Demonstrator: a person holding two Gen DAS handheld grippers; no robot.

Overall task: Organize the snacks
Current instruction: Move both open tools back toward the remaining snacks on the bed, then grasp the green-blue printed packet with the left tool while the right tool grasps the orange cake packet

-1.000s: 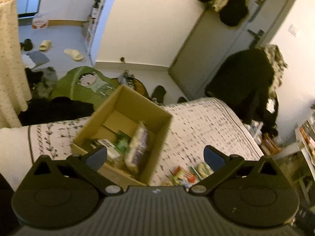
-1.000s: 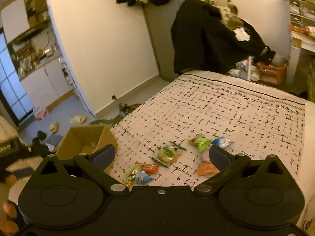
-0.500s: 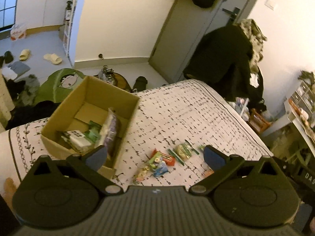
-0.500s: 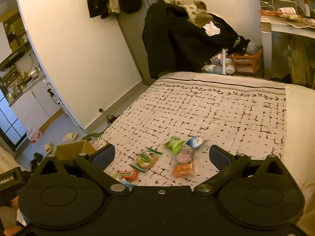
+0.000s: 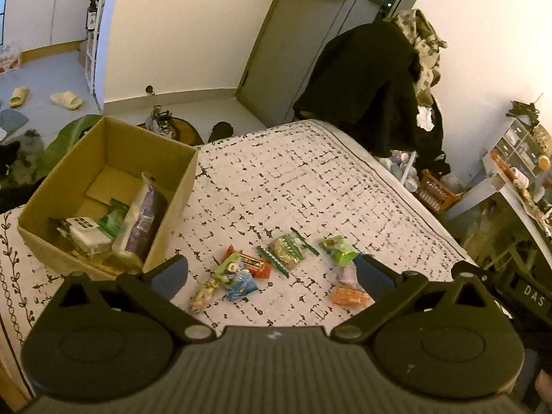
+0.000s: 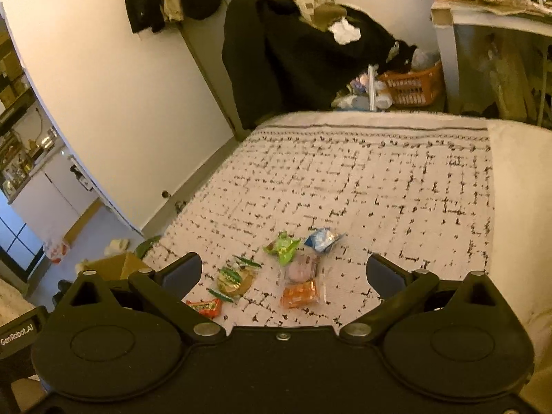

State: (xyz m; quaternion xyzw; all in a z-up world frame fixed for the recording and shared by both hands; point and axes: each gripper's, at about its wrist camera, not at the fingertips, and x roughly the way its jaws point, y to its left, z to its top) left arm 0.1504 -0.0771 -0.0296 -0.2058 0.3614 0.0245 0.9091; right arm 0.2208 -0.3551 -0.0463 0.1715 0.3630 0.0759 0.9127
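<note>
A cardboard box (image 5: pixel 55 179) stands on the patterned bed at the left and holds a purple bag (image 5: pixel 145 220) and other packets. Several loose snack packets lie on the bed: a red bar (image 5: pixel 253 264), a round green-striped pack (image 5: pixel 286 250), a green pack (image 5: pixel 338 250) and an orange pack (image 5: pixel 348 296). My left gripper (image 5: pixel 270 272) is open and empty above them. My right gripper (image 6: pixel 284 270) is open and empty over the orange pack (image 6: pixel 300 293), a pink pack (image 6: pixel 302 267), a green pack (image 6: pixel 283 246) and a blue pack (image 6: pixel 322 239).
The bed (image 6: pixel 379 179) stretches ahead. A chair heaped with dark clothes (image 6: pixel 293 51) stands beyond its far end, with an orange basket (image 6: pixel 410 84) and a desk (image 6: pixel 490 20) to the right. Slippers (image 5: pixel 67 98) lie on the floor to the left.
Both grippers have swung right from the box towards the loose snacks. The box has shifted to the left edge of both views. Both grippers stay open and empty.
</note>
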